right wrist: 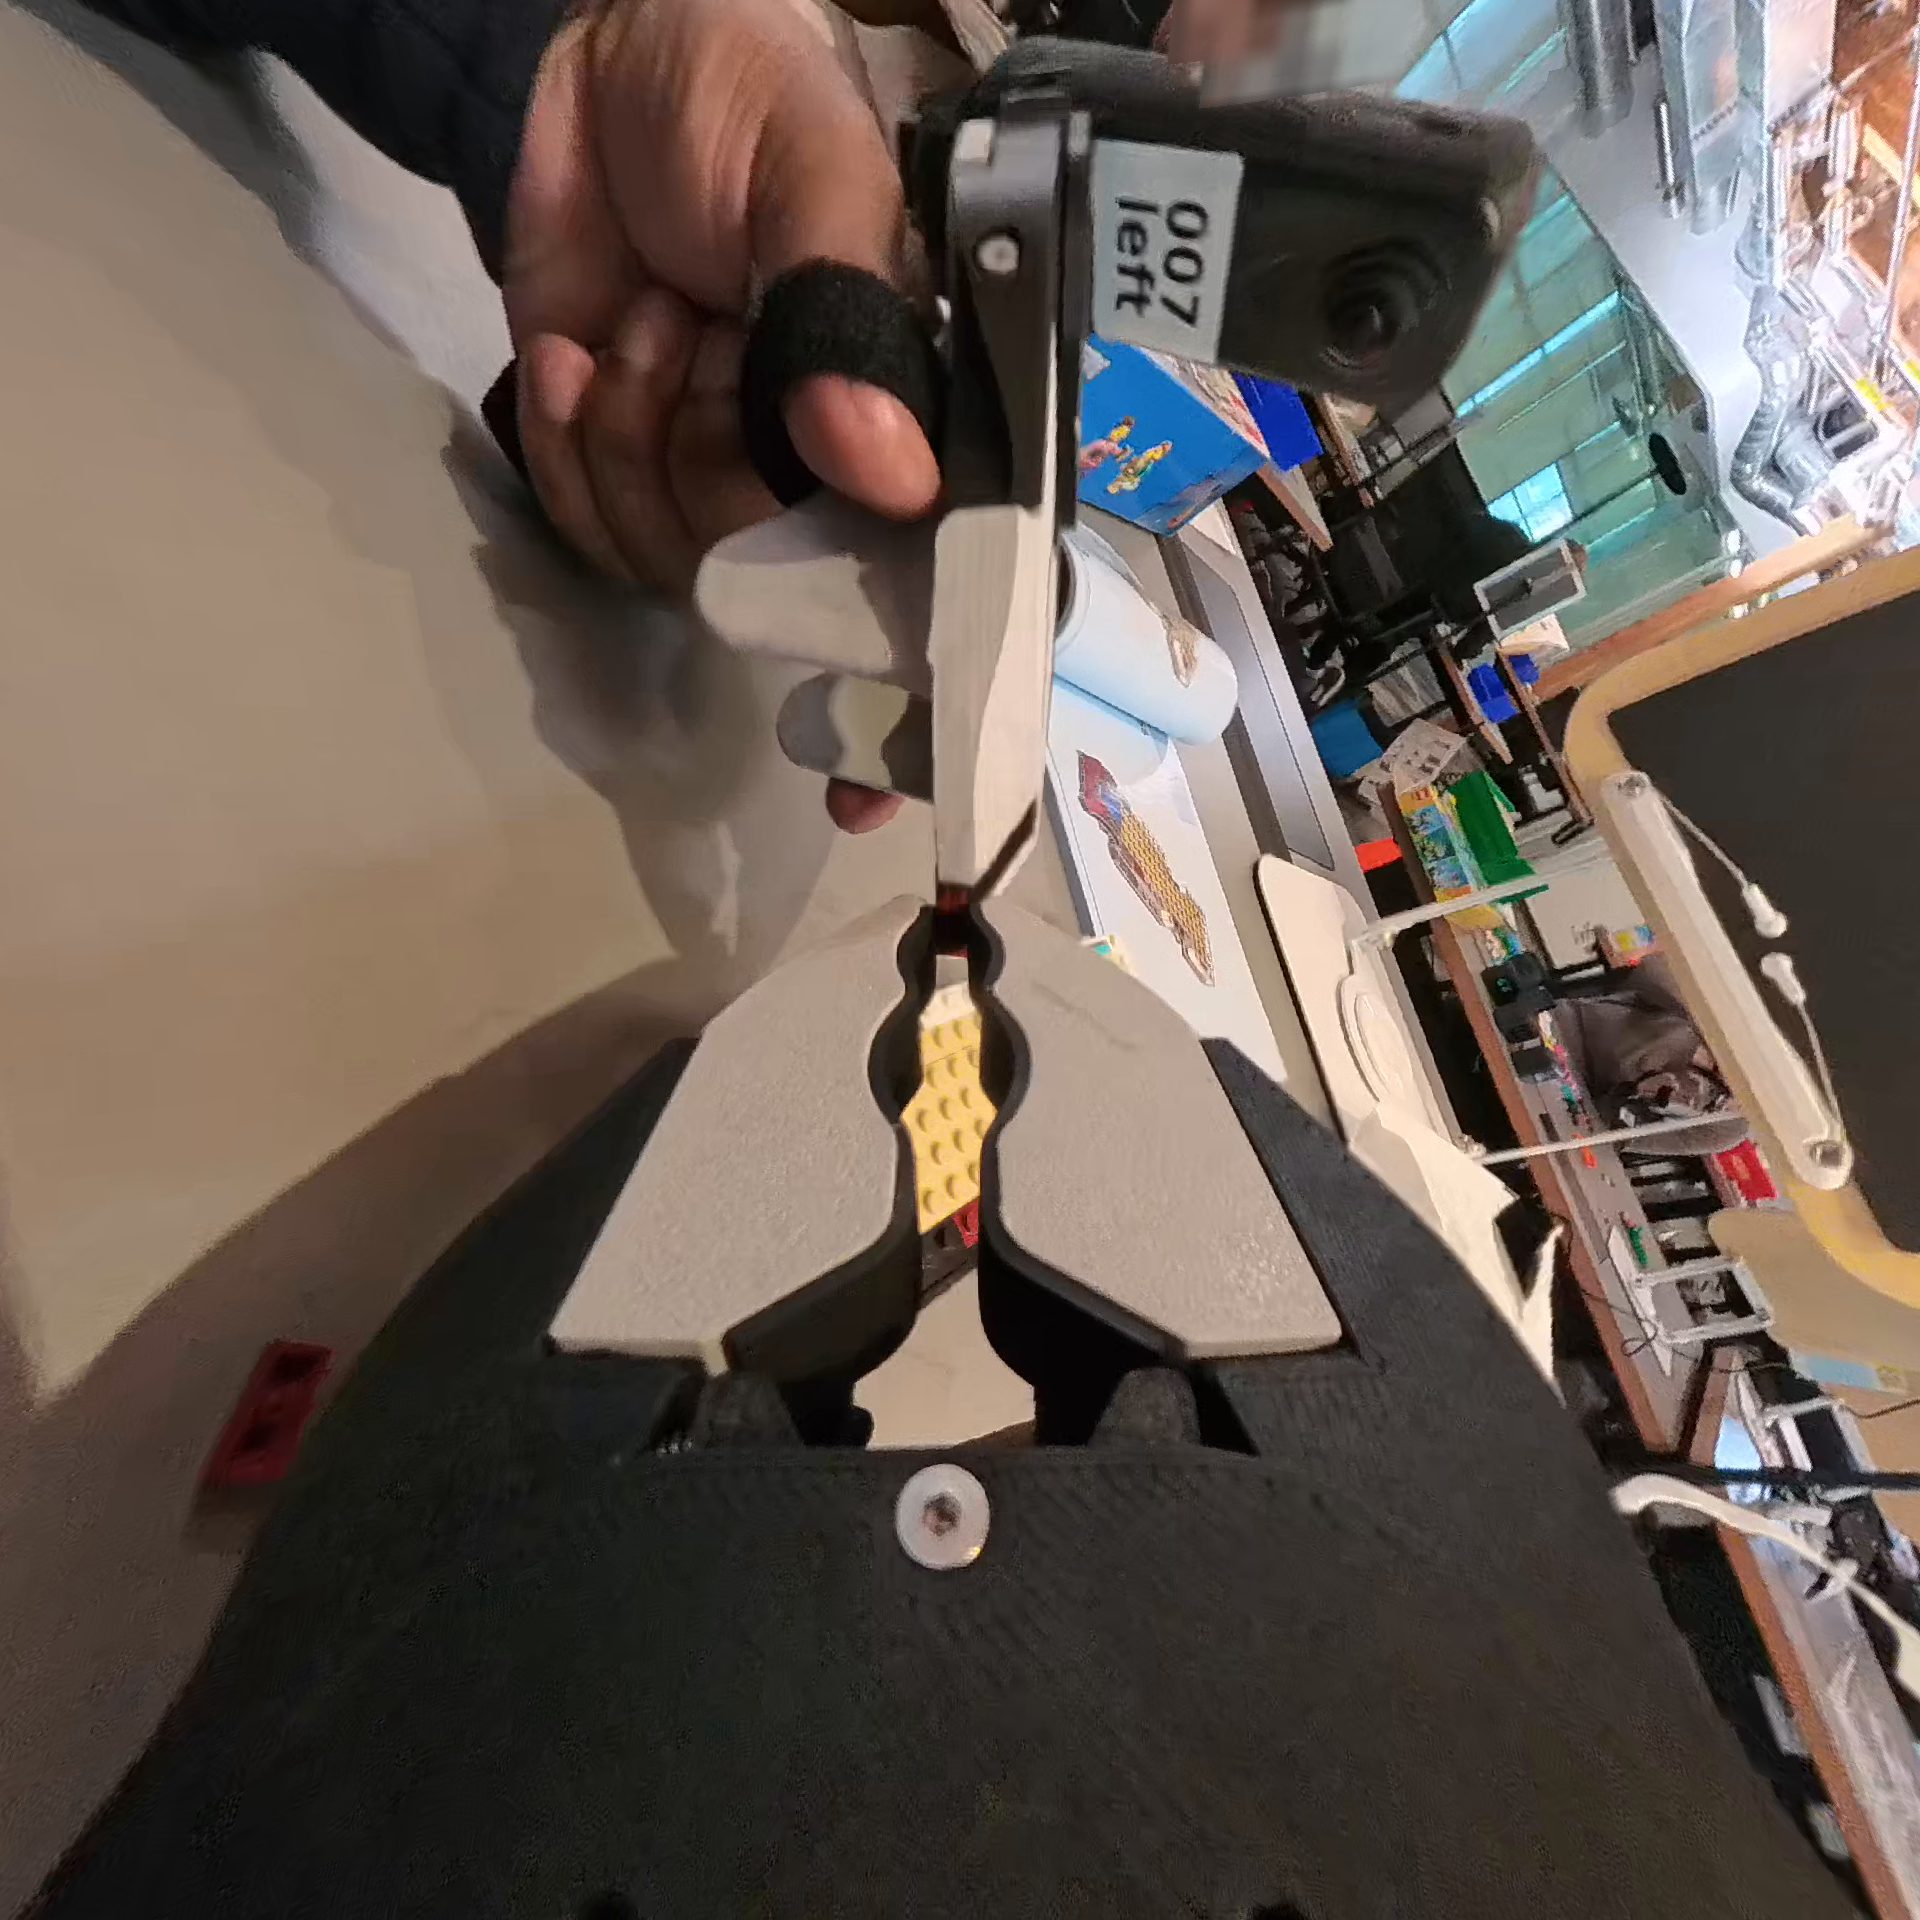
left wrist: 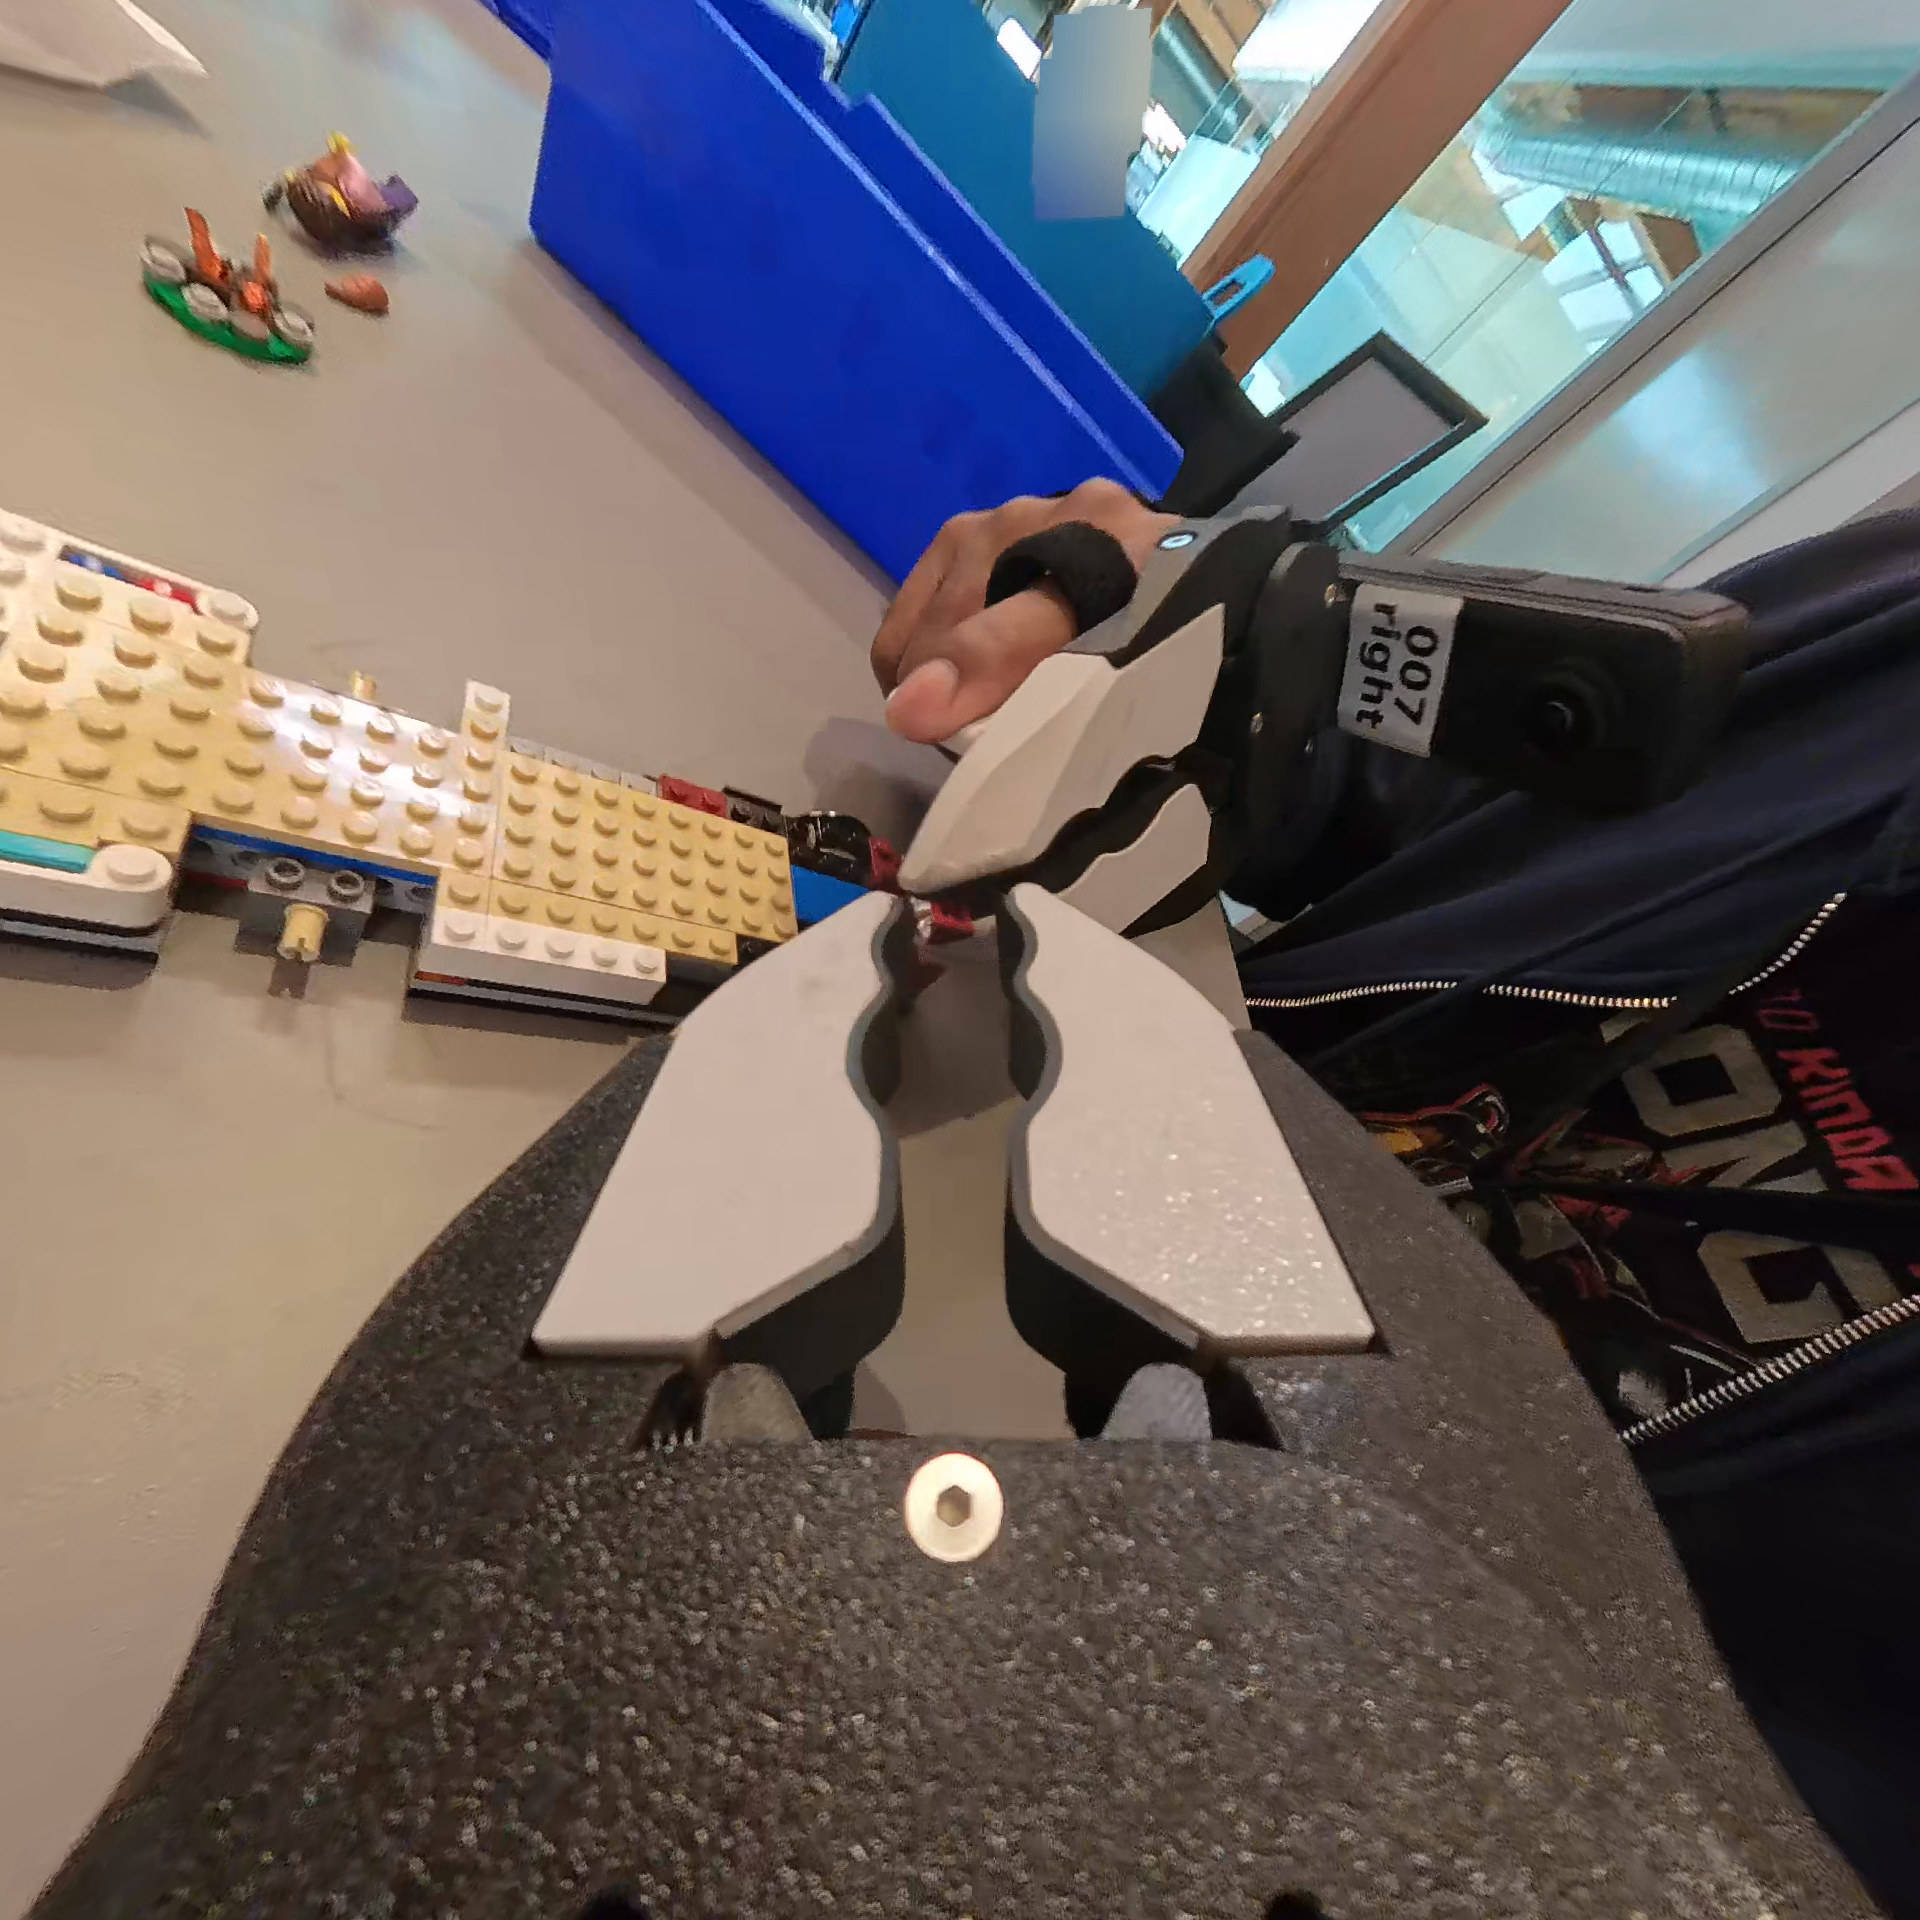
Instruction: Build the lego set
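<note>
In the left wrist view my left gripper [left wrist: 954, 899] is open. A small dark red brick piece [left wrist: 943, 921] stands between its fingertips, close to the left finger, and the right pad is clear of it. My right gripper [left wrist: 935, 871] comes in from the upper right and its tips pinch this piece. In the right wrist view my right gripper [right wrist: 951, 920] is shut on the dark red piece [right wrist: 948, 928]. The left gripper's fingertips [right wrist: 961, 868] meet it from above. Both grippers hover just off the end of a tan studded brick build [left wrist: 416, 810], which also shows behind my right fingers [right wrist: 948, 1112].
A blue bin [left wrist: 831, 312] stands on the grey table behind. A small green-based model [left wrist: 223, 301] and a brown and purple figure [left wrist: 338, 197] lie far left. A loose red plate [right wrist: 265, 1413] lies on the table. An open instruction booklet [right wrist: 1143, 862] lies beyond. The person's torso [left wrist: 1662, 1039] is close on the right. My left and right fingertips are right by each other. Left tips and right tips are each some 25 cm from the small green-based model [left wrist: 223, 301].
</note>
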Action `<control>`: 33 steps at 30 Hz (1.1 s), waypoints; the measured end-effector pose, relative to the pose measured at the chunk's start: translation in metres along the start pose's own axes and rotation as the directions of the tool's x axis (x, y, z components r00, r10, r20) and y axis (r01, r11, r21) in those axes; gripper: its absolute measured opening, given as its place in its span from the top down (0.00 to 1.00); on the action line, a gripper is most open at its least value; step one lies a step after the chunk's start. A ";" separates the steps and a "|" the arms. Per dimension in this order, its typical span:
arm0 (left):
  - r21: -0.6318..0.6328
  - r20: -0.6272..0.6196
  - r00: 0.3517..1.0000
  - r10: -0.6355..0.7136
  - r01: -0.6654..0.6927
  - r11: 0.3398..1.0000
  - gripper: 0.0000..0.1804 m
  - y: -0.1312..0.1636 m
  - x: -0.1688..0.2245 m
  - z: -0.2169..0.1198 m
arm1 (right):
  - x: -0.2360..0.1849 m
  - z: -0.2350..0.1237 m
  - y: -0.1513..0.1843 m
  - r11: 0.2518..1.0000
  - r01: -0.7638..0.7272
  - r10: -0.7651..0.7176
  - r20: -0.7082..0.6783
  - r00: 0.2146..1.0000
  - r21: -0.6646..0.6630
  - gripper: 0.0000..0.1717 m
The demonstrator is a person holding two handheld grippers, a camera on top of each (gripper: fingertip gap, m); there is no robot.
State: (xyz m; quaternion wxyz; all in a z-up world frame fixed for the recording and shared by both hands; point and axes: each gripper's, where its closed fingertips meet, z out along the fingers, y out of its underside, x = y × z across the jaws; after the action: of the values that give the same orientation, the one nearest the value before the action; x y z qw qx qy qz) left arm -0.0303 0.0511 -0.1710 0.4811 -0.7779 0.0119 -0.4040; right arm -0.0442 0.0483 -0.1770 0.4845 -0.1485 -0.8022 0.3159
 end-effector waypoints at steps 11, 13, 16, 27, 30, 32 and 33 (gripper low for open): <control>0.060 0.147 0.917 0.370 -0.382 0.922 0.92 -0.017 0.004 -0.009 | 0.022 -0.004 0.003 0.929 -0.367 0.366 0.021 0.930 0.049 0.97; 0.056 0.146 0.907 0.396 -0.407 0.912 0.93 -0.016 0.006 -0.008 | 0.021 -0.003 0.002 0.921 -0.386 0.384 0.033 0.923 0.050 0.97; 0.048 0.176 0.893 0.414 -0.428 0.903 0.93 -0.016 0.004 -0.006 | 0.018 -0.004 -0.002 0.909 -0.412 0.408 0.064 0.911 0.064 0.97; 0.116 0.106 0.888 0.447 -0.457 0.882 0.94 -0.018 0.019 -0.005 | 0.019 -0.012 -0.021 0.838 -0.519 0.494 0.168 0.853 0.170 0.97; 0.175 0.064 0.899 0.434 -0.438 0.882 0.96 -0.022 0.026 -0.007 | 0.021 -0.015 -0.027 0.798 -0.567 0.529 0.211 0.822 0.206 0.97; 0.201 0.048 0.904 0.424 -0.425 0.883 0.97 -0.024 0.029 -0.008 | 0.021 -0.017 -0.030 0.780 -0.586 0.541 0.235 0.807 0.220 0.97; 0.204 0.041 0.907 0.420 -0.419 0.885 0.98 -0.024 0.029 -0.009 | 0.020 -0.017 -0.030 0.779 -0.585 0.539 0.238 0.808 0.223 0.97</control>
State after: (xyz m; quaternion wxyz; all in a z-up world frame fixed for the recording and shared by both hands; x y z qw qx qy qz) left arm -0.0254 0.0459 -0.1330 0.6357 -0.7015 0.1383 -0.2911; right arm -0.0373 0.0427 -0.1377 0.3177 -0.2840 -0.7028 0.5696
